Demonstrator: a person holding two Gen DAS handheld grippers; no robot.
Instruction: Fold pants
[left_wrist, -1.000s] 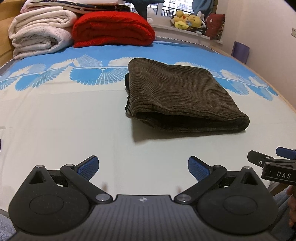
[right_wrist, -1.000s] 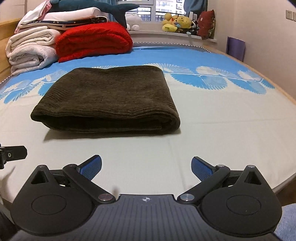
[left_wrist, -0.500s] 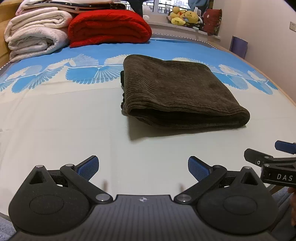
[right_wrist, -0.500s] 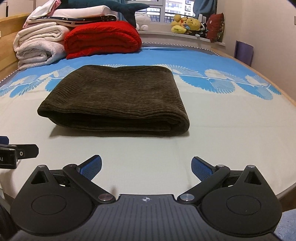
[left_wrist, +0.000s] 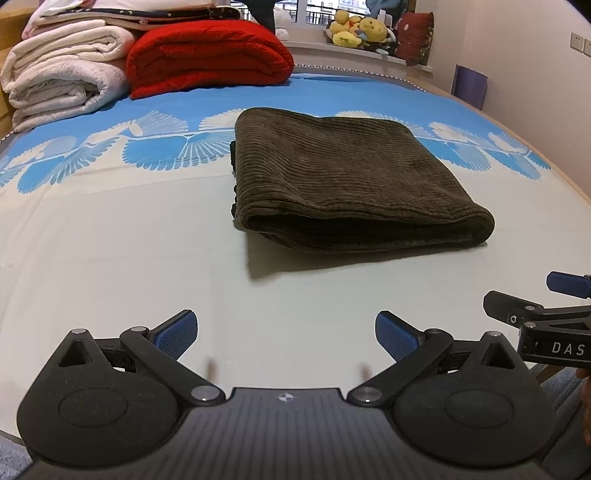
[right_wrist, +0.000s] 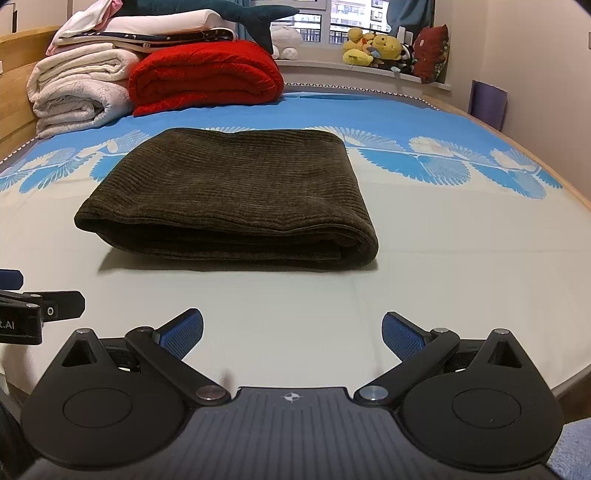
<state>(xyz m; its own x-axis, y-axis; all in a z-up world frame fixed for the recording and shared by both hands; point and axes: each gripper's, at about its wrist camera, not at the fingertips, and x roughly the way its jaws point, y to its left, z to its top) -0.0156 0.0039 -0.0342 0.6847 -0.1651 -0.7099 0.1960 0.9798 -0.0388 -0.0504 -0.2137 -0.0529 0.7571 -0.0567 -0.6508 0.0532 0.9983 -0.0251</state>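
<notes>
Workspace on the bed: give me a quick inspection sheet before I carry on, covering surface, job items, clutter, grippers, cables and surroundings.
Surface: bed sheet, pale near the cameras, blue fan print farther back, lying smooth.
Job's things: brown corduroy pants folded into a flat rectangle, resting on the sheet.
Clutter: red blanket and white blankets stacked at the far end.
Grippers: left gripper and right gripper both have jaws open, holding nothing, short of the pants.
Cables: nothing seen.
Surroundings: plush toys on the window sill, purple panel against the wall.
</notes>
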